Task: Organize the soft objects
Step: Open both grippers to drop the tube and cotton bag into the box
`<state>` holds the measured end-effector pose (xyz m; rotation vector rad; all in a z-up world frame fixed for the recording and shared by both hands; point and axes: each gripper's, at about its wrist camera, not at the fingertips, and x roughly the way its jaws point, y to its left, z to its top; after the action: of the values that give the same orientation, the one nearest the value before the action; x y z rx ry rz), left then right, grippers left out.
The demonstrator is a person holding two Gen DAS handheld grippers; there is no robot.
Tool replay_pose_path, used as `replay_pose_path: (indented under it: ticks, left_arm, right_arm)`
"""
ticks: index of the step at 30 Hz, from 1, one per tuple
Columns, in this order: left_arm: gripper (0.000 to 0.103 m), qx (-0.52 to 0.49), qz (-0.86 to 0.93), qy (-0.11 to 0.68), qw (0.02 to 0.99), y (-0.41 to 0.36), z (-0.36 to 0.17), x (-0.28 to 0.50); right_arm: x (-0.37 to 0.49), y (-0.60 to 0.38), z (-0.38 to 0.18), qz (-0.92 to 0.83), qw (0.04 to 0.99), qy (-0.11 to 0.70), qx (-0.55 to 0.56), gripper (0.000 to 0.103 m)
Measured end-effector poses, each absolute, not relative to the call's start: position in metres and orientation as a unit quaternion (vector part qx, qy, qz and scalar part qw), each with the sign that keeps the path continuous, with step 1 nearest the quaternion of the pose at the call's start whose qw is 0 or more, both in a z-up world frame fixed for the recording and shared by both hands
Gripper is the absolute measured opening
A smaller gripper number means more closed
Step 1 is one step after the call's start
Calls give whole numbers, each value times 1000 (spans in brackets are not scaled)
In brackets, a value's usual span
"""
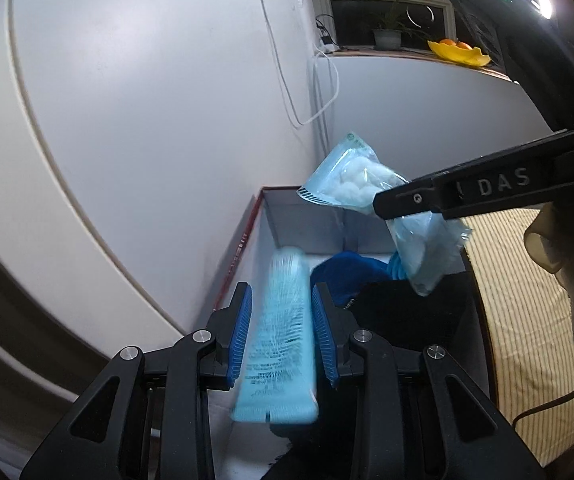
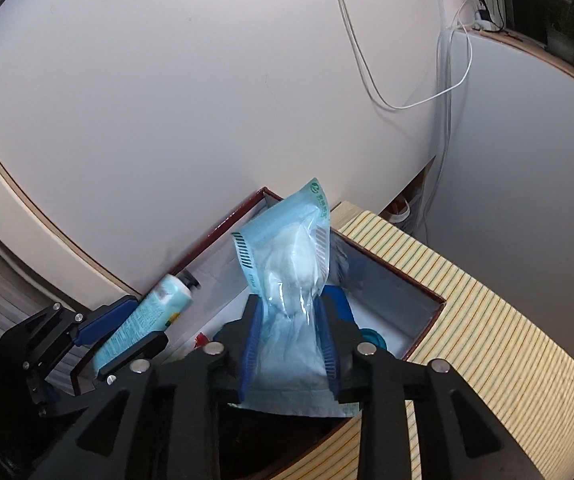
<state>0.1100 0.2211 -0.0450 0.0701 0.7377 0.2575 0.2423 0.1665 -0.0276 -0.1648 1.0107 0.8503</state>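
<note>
The pale blue tube (image 1: 277, 340) with the black cap sits between the blue pads (image 1: 241, 336) of the left gripper (image 1: 281, 300), cap end pointing down into the open box (image 2: 427, 300), and the pads press on both its sides, so it is clamped there. Just to its right, the clear-and-blue bag of cotton balls (image 2: 291, 280) stands up between the fingers of the right gripper (image 2: 291, 312); no earlier view is given, but here the bag's lower part is bunched between the blue pads (image 2: 253, 340) and touches both, so I take it as gripped, with the bag's top leaning over the far wall of the box. The box has a dark red rim and white inner walls, and it sits tight against the white wall panel (image 2: 167, 100) on its left and far sides, which leaves no room on those sides. Inside, a dark blue soft thing (image 1: 347, 272) and a black mass (image 1: 407, 312) fill the right and near part of the floor, while a strip of white floor shows under the tube. On the box's right lies a striped yellow cloth surface (image 2: 487, 320), flush with the rim. A white cable (image 2: 407, 104) loops down the wall above.
</note>
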Motion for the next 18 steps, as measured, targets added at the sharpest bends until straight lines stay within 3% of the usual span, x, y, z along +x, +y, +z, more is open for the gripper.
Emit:
replay_pose_path:
  ticks: [7,18]
  left_arm:
    - [35,24,133,356,925,226,-43,103]
    - [35,8,132,341,931,225,-29,83]
  right_arm:
    - [237,165,-17,394,791,460,-87,51]
    - [221,144,-4,385,795,462,-83,54]
